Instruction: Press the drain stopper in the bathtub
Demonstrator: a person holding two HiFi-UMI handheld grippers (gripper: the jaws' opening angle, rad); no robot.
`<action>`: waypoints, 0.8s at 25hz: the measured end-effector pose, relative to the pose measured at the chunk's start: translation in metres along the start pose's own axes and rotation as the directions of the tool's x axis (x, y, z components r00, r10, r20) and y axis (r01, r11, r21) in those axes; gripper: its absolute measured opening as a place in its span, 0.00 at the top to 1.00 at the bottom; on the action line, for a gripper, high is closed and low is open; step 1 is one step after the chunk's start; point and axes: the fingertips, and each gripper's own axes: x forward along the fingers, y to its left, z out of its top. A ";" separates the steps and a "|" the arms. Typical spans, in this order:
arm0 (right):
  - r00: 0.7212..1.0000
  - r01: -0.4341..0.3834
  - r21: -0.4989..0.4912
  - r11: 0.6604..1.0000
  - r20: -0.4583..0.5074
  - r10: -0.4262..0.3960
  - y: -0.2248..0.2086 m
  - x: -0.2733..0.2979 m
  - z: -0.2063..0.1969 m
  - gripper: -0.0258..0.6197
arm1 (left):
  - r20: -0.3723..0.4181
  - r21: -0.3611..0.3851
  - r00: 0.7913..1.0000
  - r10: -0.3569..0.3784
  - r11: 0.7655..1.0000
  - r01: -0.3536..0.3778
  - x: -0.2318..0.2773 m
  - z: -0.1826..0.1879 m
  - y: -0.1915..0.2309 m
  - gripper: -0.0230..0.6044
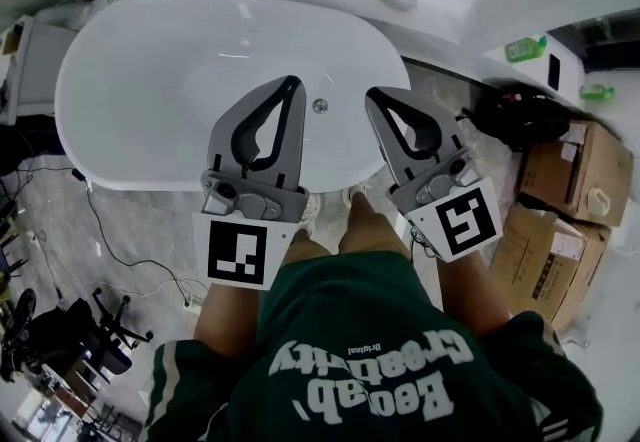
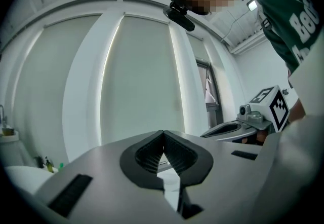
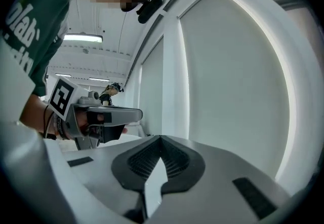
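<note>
A white oval bathtub (image 1: pixel 150 100) fills the upper head view, and its small round metal drain stopper (image 1: pixel 320 105) sits on the tub floor. My left gripper (image 1: pixel 292 83) is shut with nothing in it, its tip just left of the stopper and raised over the tub. On the stopper's right, my right gripper (image 1: pixel 371 93) is also shut and empty. Both point away from me and upward. The left gripper view shows my shut left gripper (image 2: pixel 163 133) against pale wall panels, with the right gripper (image 2: pixel 253 115) beside it. In the right gripper view my right gripper (image 3: pixel 161 138) is shut too.
Cardboard boxes (image 1: pixel 565 200) and a black bag (image 1: pixel 520 115) stand right of the tub. Green bottles (image 1: pixel 525 48) rest on the ledges. A black chair (image 1: pixel 70 340) and a cable (image 1: pixel 110 240) lie on the floor at left. My legs touch the tub's near rim.
</note>
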 end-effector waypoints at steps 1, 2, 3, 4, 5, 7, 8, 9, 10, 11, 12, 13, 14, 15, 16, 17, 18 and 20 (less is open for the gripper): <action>1.000 -0.024 0.015 1.000 -0.009 0.024 -0.005 0.005 -0.010 0.94 | -0.008 0.003 1.000 0.024 1.000 -0.023 0.005 -0.006 0.002 0.96; 0.999 -0.045 0.038 0.998 -0.013 0.046 -0.009 0.010 -0.019 0.94 | -0.016 0.006 0.999 0.047 0.999 -0.047 0.009 -0.012 0.005 0.96; 0.998 -0.065 0.063 0.996 -0.012 0.066 -0.012 0.015 -0.028 0.94 | -0.025 0.007 0.997 0.069 0.998 -0.069 0.013 -0.018 0.007 0.96; 0.996 -0.084 0.081 0.993 -0.006 0.084 -0.015 0.019 -0.035 0.94 | -0.033 0.006 0.996 0.088 0.996 -0.088 0.016 -0.024 0.010 0.96; 0.995 -0.100 0.092 0.991 0.002 0.101 -0.018 0.022 -0.042 0.94 | -0.040 0.004 0.994 0.102 0.995 -0.102 0.019 -0.029 0.012 0.96; 0.992 -0.125 0.107 0.986 0.008 0.125 -0.023 0.029 -0.057 0.94 | -0.056 0.011 0.992 0.117 0.993 -0.116 0.024 -0.043 0.015 0.96; 0.991 -0.136 0.116 0.984 0.004 0.136 -0.024 0.034 -0.066 0.94 | -0.068 0.019 0.991 0.119 0.993 -0.118 0.026 -0.053 0.016 0.96; 0.989 -0.145 0.127 0.981 -0.005 0.147 -0.024 0.038 -0.077 0.94 | -0.084 0.025 0.989 0.120 0.993 -0.118 0.028 -0.064 0.017 0.96; 0.988 -0.149 0.142 0.978 -0.020 0.154 -0.024 0.043 -0.089 0.94 | -0.100 0.027 0.988 0.120 0.993 -0.118 0.029 -0.076 0.018 0.96; 0.987 -0.147 0.159 0.976 -0.037 0.155 -0.024 0.047 -0.103 0.94 | -0.115 0.025 0.986 0.121 0.993 -0.119 0.030 -0.090 0.020 0.96; 0.987 -0.141 0.176 0.974 -0.053 0.152 -0.023 0.052 -0.118 0.94 | -0.126 0.022 0.984 0.124 0.992 -0.122 0.030 -0.103 0.023 0.96; 0.986 -0.133 0.190 0.973 -0.070 0.149 -0.021 0.056 -0.132 0.94 | -0.136 0.019 0.983 0.127 0.992 -0.125 0.029 -0.116 0.025 0.96; 0.985 -0.127 0.199 0.972 -0.086 0.147 -0.019 0.060 -0.146 0.94 | -0.142 0.021 0.982 0.126 0.992 -0.125 0.028 -0.129 0.028 0.96; 0.984 -0.124 0.204 0.971 -0.101 0.147 -0.015 0.063 -0.159 0.94 | -0.147 0.024 0.982 0.122 0.992 -0.120 0.028 -0.142 0.030 0.96; 0.982 -0.123 0.207 0.970 -0.114 0.149 -0.011 0.067 -0.171 0.94 | -0.151 0.026 0.982 0.116 0.993 -0.114 0.026 -0.154 0.033 0.96; 0.980 -0.124 0.209 0.970 -0.127 0.152 -0.006 0.070 -0.182 0.94 | -0.156 0.023 0.982 0.110 0.994 -0.107 0.025 -0.166 0.037 0.96; 0.978 -0.122 0.210 0.970 -0.142 0.154 0.000 0.073 -0.193 0.94 | -0.160 0.016 0.982 0.104 0.995 -0.103 0.022 -0.177 0.041 0.96; 0.975 -0.108 0.213 0.971 -0.166 0.145 0.010 0.082 -0.213 0.94 | -0.167 0.004 0.982 0.094 0.995 -0.095 0.017 -0.199 0.052 0.96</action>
